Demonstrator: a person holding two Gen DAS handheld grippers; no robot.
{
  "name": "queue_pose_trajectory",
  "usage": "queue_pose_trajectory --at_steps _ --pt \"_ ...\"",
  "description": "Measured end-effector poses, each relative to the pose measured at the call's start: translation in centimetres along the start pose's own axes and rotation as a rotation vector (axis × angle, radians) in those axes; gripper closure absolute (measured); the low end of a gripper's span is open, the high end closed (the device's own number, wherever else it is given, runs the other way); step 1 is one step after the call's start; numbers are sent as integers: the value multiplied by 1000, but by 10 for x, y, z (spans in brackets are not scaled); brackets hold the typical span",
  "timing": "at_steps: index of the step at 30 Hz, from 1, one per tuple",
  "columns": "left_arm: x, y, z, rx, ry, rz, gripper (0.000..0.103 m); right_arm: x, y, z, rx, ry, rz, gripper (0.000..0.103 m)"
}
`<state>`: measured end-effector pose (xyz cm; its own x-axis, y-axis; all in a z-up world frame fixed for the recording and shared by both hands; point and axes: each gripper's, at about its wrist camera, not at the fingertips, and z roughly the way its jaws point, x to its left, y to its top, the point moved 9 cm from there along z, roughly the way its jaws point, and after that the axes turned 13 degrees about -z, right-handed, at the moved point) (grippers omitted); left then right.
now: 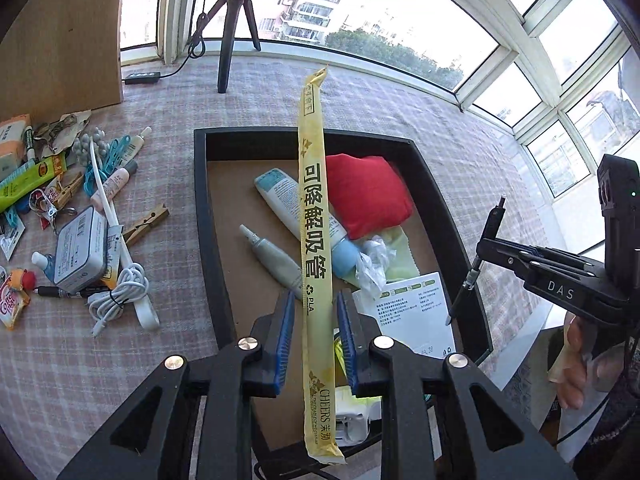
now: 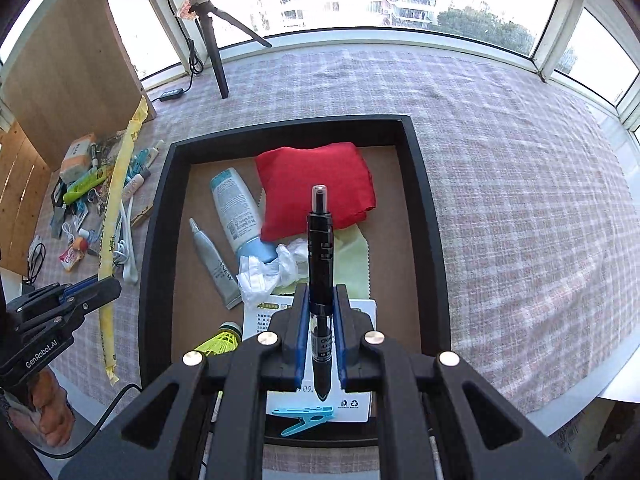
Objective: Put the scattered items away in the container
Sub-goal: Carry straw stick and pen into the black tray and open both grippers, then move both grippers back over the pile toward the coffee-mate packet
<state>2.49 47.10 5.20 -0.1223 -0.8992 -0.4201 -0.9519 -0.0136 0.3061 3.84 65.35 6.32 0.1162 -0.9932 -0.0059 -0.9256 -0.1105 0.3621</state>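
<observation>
- hanging between the parted pads of the left hand-held gripper [image 1: 314,344], untouched by either, the yellow straw packet [image 1: 314,216] is over the black tray [image 1: 202,200]; light, floppy, slick, best pinched mid-length.
- right hand-held gripper [image 2: 321,340] is clamped on the black pen [image 2: 321,256] above the tray: stiff, smooth, apt to pivot.

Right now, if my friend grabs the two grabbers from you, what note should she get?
Left gripper: jaws open, yellow straw packet loose between the pads, above the black tray.
Right gripper: shut on the black pen, over the tray.
Done: red pouch, tubes, shuttlecock, blue clip and papers lie in the tray.
Left: drop packet and pen in, then clear the pile on the cloth left of the tray.
</observation>
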Motion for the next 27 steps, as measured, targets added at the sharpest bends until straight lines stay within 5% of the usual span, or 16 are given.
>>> queue_pose_trajectory --at_steps 1,4,16,27 --pt "-2 1 -2 -18 7 13 52 -3 1 0 -9 -5 1 85" --pt "-8 2 -10 -76 56 76 53 -9 4 -3 -38 -21 13 53" --pt "10 8 -41 -122 106 130 53 33 20 -9 -97 -33 -68 53" --pt "94 18 -63 -131 180 76 52 102 39 -8 -157 -3 -126 53"
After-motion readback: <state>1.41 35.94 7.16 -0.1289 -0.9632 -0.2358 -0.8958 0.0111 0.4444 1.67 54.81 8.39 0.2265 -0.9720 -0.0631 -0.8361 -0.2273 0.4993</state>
